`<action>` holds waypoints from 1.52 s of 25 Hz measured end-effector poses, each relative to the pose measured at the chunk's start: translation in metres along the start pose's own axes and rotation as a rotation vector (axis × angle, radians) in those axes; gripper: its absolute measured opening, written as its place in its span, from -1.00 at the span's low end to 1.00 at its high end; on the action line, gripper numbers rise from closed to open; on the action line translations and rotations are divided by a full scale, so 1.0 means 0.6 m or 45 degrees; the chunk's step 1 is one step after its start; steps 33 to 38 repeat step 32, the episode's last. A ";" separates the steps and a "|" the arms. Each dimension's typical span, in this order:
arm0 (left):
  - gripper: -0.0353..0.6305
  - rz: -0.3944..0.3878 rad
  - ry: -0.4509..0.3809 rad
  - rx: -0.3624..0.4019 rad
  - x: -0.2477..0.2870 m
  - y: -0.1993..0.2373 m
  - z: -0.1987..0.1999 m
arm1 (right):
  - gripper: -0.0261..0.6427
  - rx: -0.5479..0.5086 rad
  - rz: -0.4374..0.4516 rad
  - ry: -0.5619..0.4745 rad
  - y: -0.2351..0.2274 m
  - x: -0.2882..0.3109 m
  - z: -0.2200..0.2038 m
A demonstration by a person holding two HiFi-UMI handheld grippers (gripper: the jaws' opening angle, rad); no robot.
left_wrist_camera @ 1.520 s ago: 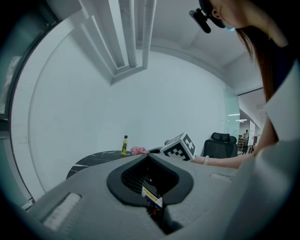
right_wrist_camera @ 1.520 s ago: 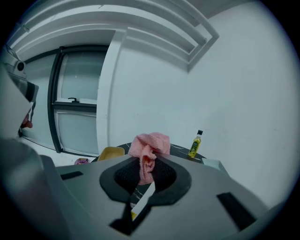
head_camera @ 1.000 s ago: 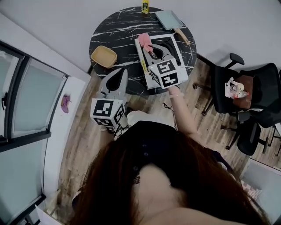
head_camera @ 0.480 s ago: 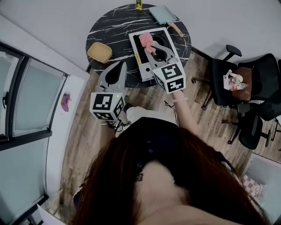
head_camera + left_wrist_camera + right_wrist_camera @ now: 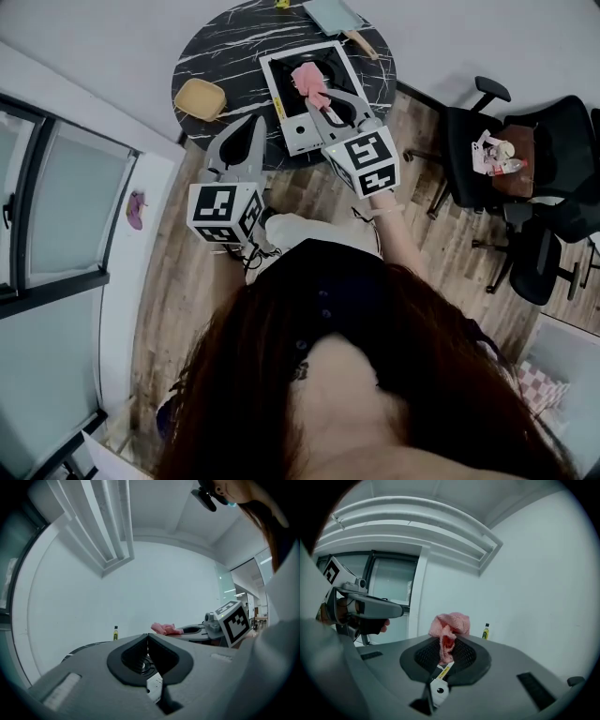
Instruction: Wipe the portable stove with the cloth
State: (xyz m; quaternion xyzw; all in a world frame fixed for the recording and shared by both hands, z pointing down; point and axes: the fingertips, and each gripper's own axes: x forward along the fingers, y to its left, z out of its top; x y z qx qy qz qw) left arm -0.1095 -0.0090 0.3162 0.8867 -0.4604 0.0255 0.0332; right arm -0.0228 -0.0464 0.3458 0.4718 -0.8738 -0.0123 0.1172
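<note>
Overhead first, from the head view: shows the right gripper (image 5: 317, 94) reaching into the upper centre of the frame, clenched on the pink cloth (image 5: 307, 79) over the far part of the portable stove (image 5: 292, 141) on the black marbled table (image 5: 216, 52). Cannot settle whether the cloth presses on the stove top or hangs just above it. Puts the left gripper (image 5: 251, 127) left of centre, tips at the table's near edge, beside the stove and apart from it, with a yellow bowl (image 5: 200, 97) further left

Next, from the left gripper view: jaws pressed together, nothing caught between them. Catches the cloth (image 5: 165, 629) right of centre and a small bottle (image 5: 116, 633) by the wall

Lastly, from the right gripper view: jaws clamped on a fold of the cloth (image 5: 450, 623), the bunch bulging out past the tips; left gripper (image 5: 399, 611) at the left edge

As for progress, likely this: cloth picked up and brought to the stove, so the fetching done; wiping itself seemingly only starting, with the near half and the white border left to cover. No dirt visible to judge by
</note>
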 end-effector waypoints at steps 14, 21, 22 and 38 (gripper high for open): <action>-0.86 -0.015 -0.011 -0.013 0.018 -0.071 0.000 | -0.79 0.000 0.007 0.002 -0.031 -0.069 -0.016; -0.86 -0.018 -0.012 -0.038 0.028 -0.089 0.000 | -0.79 -0.002 0.014 0.006 -0.039 -0.086 -0.015; -0.86 -0.022 -0.010 -0.042 0.029 -0.094 -0.001 | -0.79 -0.001 0.013 0.007 -0.040 -0.089 -0.016; -0.86 -0.064 0.005 -0.054 0.036 -0.124 -0.001 | -0.79 0.012 0.009 -0.015 -0.040 -0.114 -0.008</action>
